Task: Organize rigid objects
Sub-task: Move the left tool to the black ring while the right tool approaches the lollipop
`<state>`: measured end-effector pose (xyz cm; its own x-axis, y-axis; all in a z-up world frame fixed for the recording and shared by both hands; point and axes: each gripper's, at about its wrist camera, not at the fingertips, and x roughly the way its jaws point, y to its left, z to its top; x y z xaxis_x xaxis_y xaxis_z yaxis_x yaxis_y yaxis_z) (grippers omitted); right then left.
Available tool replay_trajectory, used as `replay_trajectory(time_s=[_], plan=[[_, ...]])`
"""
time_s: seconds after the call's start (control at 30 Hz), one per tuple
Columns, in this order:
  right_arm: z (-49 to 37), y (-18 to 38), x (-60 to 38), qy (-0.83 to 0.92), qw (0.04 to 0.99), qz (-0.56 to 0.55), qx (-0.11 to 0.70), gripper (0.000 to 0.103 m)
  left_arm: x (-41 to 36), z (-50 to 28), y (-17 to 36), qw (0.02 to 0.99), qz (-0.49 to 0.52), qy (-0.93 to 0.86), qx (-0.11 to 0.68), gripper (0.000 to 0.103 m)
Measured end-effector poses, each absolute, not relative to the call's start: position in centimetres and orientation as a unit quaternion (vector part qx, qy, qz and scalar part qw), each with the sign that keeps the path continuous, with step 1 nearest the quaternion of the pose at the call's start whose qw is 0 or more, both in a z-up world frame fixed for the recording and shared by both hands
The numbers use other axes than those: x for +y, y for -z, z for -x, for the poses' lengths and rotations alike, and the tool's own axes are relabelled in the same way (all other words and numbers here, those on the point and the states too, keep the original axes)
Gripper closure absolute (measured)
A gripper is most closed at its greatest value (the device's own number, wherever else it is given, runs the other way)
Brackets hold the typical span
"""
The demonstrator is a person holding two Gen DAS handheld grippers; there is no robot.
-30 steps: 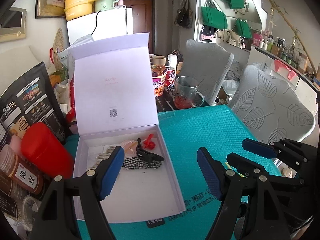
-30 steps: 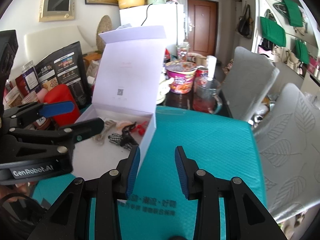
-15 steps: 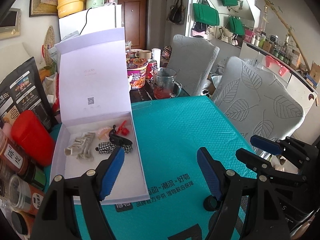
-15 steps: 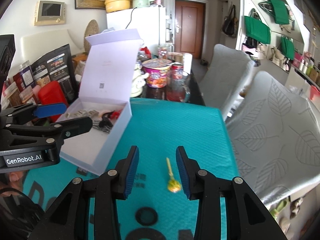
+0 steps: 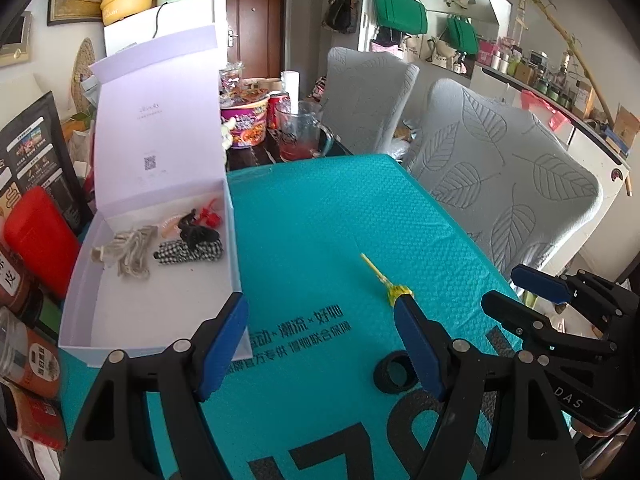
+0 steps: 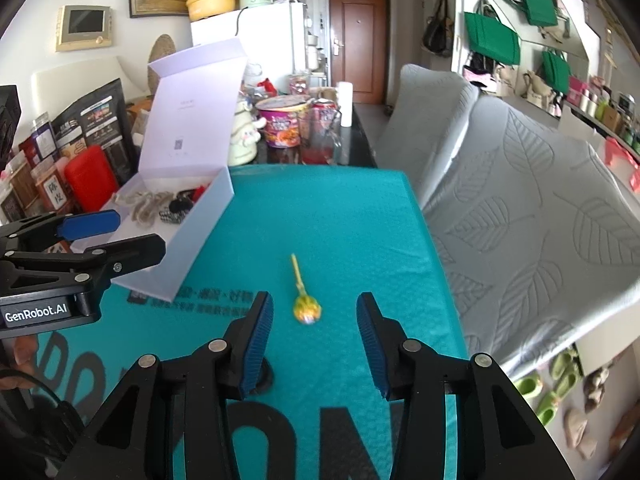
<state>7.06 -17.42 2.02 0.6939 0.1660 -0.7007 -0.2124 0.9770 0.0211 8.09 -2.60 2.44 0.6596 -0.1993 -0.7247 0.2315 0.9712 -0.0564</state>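
A yellow lollipop (image 6: 306, 309) lies on the teal mat (image 6: 340, 220), stick pointing away. My right gripper (image 6: 315, 302) hovers just short of it. Its jaws are opening and the candy head lies on the mat between the fingertips, untouched. In the left wrist view the lollipop (image 5: 376, 270) is partly hidden by a finger of my left gripper (image 5: 320, 308), which is open and holds nothing. A black ring (image 5: 394, 372) lies on the mat near that finger. The open white box (image 5: 234, 240), lid upright, holds several small items and stands at the mat's left.
Jars, a red container (image 5: 40, 236) and snack bags crowd the left side. A noodle cup (image 5: 246, 126) and a glass mug (image 5: 302, 132) stand beyond the mat's far end. Two chairs with leaf-print covers (image 5: 500, 184) flank the right edge.
Both views have drawn back from the box toward the mat's near right. The lollipop and black ring have come into view. The right jaws have widened.
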Motion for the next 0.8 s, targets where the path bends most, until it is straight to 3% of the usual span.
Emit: replay_trajectory(time_s=[0.13, 0.37, 0.8], plan=[[-5.9, -1.2, -18.7, -0.097, 0.919, 0.020, 0.381, 0.050, -3.9, -7.5, -0.9, 0.904, -0.026, 0.135, 0.405, 0.028], [-4.6, 0.5, -20.8, -0.080, 0.914, 0.003, 0.397, 0.043, -6.2, -7.1, 2.0, 0.886, -0.036, 0.155, 0.435, 0.028], [-4.2, 3.7, -24.1, -0.046, 0.897, -0.038, 0.438, 0.042, -9.7, -7.4, 6.8, 0.854, -0.060, 0.190, 0.481, 0.028]])
